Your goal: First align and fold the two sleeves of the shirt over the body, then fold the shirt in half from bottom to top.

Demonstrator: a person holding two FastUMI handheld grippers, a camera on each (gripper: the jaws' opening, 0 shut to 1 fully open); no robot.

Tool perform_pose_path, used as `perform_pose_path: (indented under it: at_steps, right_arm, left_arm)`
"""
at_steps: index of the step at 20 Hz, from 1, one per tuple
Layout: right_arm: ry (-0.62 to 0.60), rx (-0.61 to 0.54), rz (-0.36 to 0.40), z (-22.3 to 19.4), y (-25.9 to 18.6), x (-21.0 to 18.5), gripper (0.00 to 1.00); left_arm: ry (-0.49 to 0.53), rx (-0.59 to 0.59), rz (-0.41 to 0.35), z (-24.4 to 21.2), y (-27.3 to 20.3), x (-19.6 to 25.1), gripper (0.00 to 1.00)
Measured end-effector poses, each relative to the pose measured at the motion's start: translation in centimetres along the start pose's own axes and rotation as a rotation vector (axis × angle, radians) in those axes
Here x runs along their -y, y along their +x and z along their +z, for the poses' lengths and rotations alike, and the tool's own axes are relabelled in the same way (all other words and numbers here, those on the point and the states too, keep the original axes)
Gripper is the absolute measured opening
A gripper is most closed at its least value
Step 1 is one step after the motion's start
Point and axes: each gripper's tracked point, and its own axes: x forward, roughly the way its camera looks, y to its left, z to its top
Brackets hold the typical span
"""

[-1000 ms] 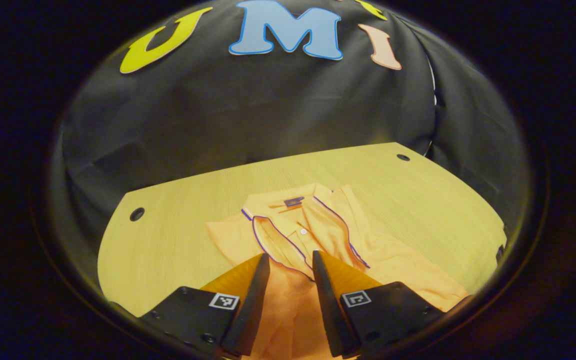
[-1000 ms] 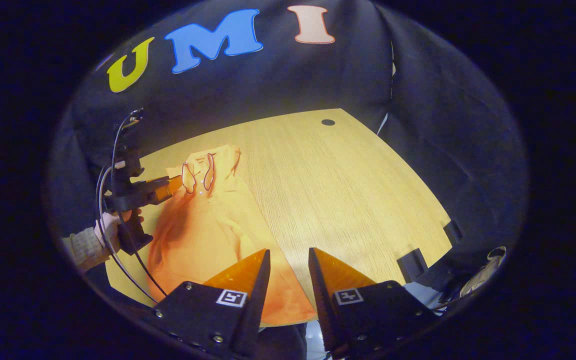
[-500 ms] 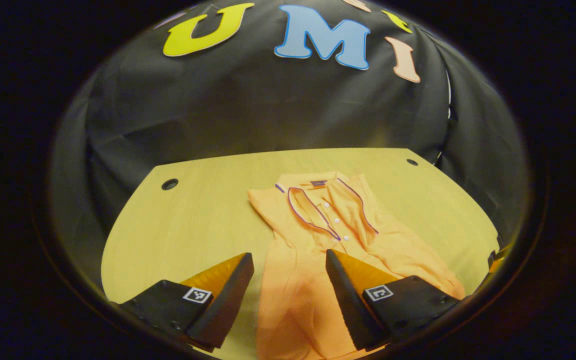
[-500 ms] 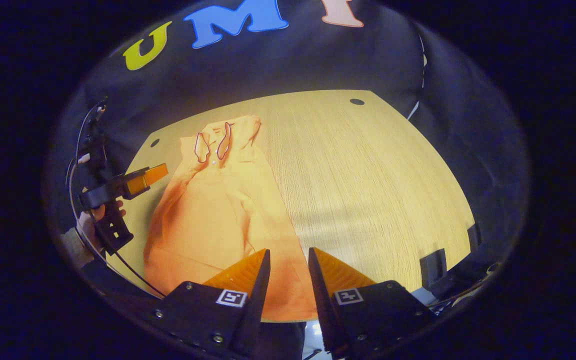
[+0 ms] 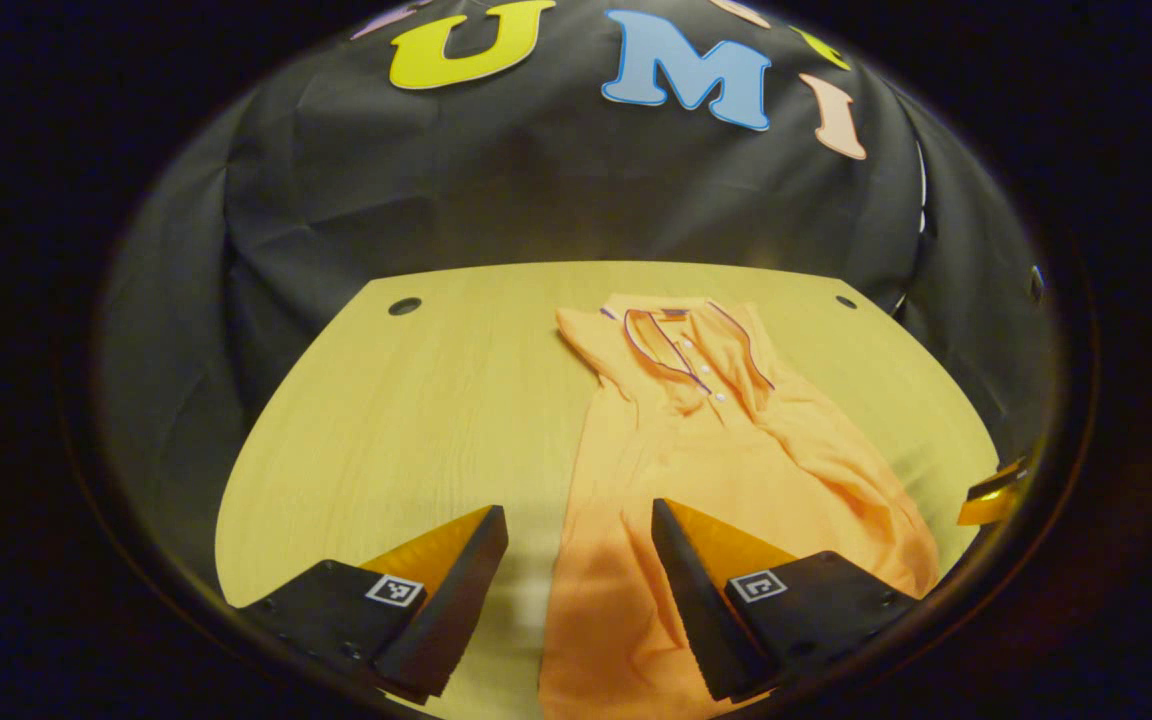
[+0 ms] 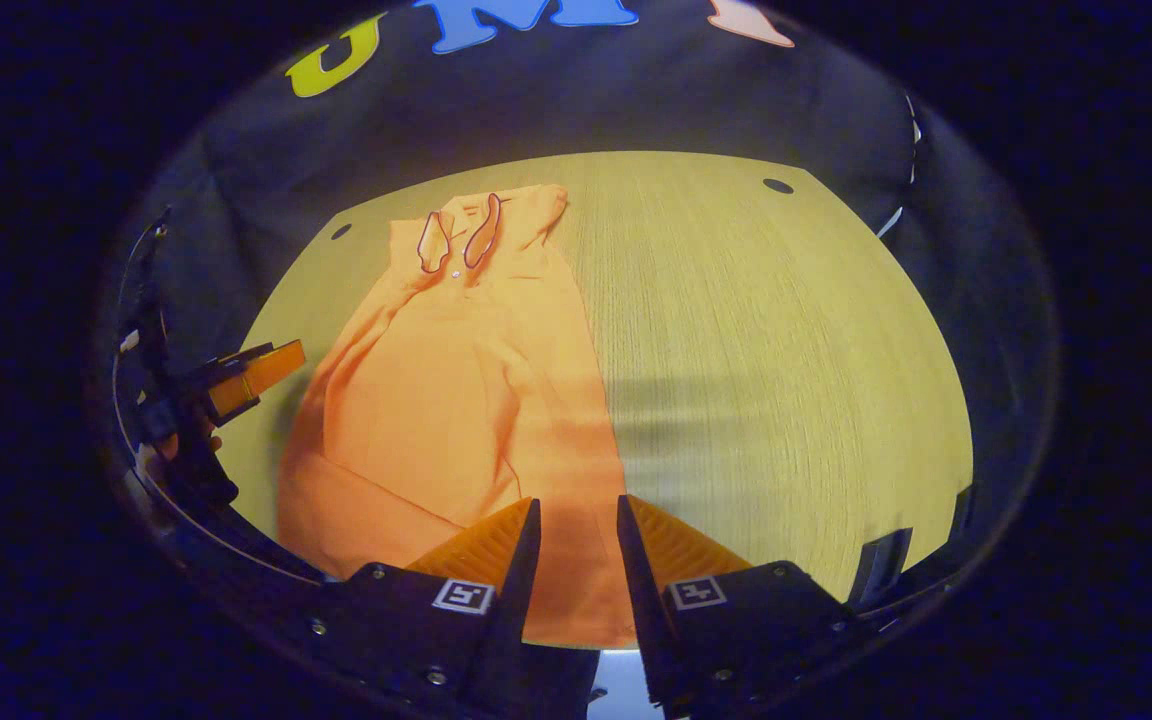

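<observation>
1. Shirt is lying on the bench, collar toward 12 o'clock, both sleeves folded over the body.
2. Left tongs are hovering with fingers spread wide, gripping nothing, over the shirt's 7 o'clock edge.
3. Right tongs are hanging over the hem at 6 o'clock, narrowly parted, empty.

A pale wooden table with fine straight grain stands in the booth; two small round holes sit near its far corners; black creased cloth hangs close behind; warm light falls from above.
</observation>
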Motion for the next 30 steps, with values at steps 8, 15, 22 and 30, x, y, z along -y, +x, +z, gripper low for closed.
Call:
perform_pose_path:
  at_steps: [8, 15, 22, 30]
  right_arm:
    - [-0.065, -0.114, -0.009, -3.6, 2.3, 0.4, 0.52]
    - [-0.089, -0.189, -0.047, -6.6, 3.7, 0.5, 0.53]
    - [-0.198, -0.196, -0.083, -6.5, 4.0, 0.4, 0.53]
    - [-0.212, -0.201, -0.077, -6.3, 4.2, -0.1, 0.09]
  left_arm:
    - [0.016, -0.138, -0.040, -8.8, -4.6, 1.8, 0.96]
    - [0.043, -0.205, -0.044, -11.8, -5.4, 1.3, 0.95]
    - [0.097, -0.222, -0.032, -12.7, -4.6, 1.7, 0.96]
    - [0.114, -0.217, -0.053, -12.2, -4.0, 2.2, 0.73]
